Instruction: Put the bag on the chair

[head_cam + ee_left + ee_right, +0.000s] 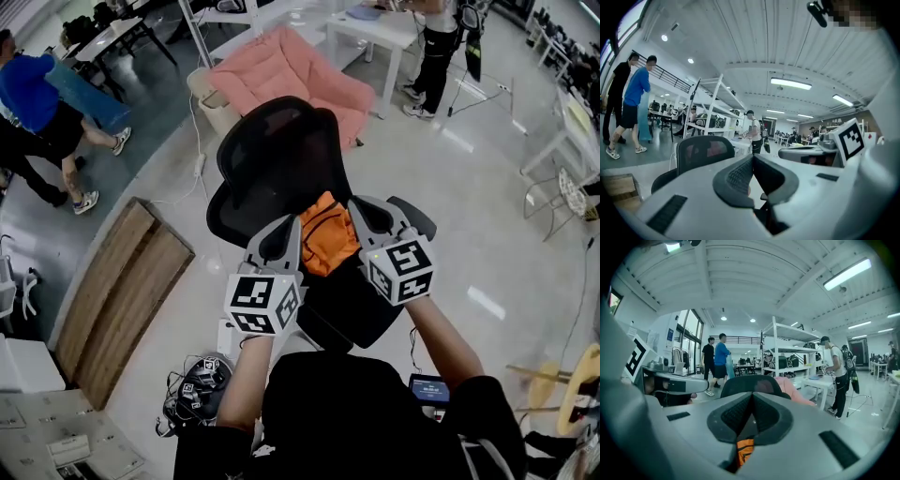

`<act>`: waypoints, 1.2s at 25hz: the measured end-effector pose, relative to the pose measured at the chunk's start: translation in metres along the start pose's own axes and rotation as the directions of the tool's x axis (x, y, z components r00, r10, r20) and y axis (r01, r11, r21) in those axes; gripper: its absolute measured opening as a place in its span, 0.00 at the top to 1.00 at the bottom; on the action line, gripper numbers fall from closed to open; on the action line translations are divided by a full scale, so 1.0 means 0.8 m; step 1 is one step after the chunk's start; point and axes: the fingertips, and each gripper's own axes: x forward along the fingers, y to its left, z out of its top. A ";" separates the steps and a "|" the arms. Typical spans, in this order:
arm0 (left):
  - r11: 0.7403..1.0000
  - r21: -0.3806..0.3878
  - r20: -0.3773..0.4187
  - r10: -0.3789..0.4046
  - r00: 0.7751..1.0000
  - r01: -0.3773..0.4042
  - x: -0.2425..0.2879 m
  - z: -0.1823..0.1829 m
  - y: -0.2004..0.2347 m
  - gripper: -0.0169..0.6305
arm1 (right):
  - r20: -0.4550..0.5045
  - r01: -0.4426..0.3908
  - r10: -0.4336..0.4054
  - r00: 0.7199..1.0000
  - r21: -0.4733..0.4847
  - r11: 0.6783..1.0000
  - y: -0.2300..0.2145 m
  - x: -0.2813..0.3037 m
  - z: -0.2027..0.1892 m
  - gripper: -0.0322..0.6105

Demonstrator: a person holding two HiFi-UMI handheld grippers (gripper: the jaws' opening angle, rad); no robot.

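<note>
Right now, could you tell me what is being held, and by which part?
The orange bag, seemingly pinched at its top edge by the right gripper; for the left gripper, unclear.

The head camera looked steeply down onto the office chair (281,164) from close above; both gripper cameras faced forward, sharing its mesh backrest (705,152).

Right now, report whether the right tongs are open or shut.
Shut: the pads of the right tongs meet at the tips, with fabric of the orange bag caught between them.
</note>
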 end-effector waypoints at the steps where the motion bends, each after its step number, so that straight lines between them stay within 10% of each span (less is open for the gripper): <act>1: 1.000 0.010 0.013 -0.002 1.000 0.002 -0.003 0.007 -0.004 0.96 | 0.014 -0.001 0.001 1.000 0.000 1.000 0.001 -0.004 0.008 0.95; 30: 0.990 0.138 0.129 -0.003 0.992 -0.015 -0.050 0.079 -0.059 0.96 | 0.154 -0.010 0.011 0.988 -0.009 1.000 0.018 -0.067 0.083 0.95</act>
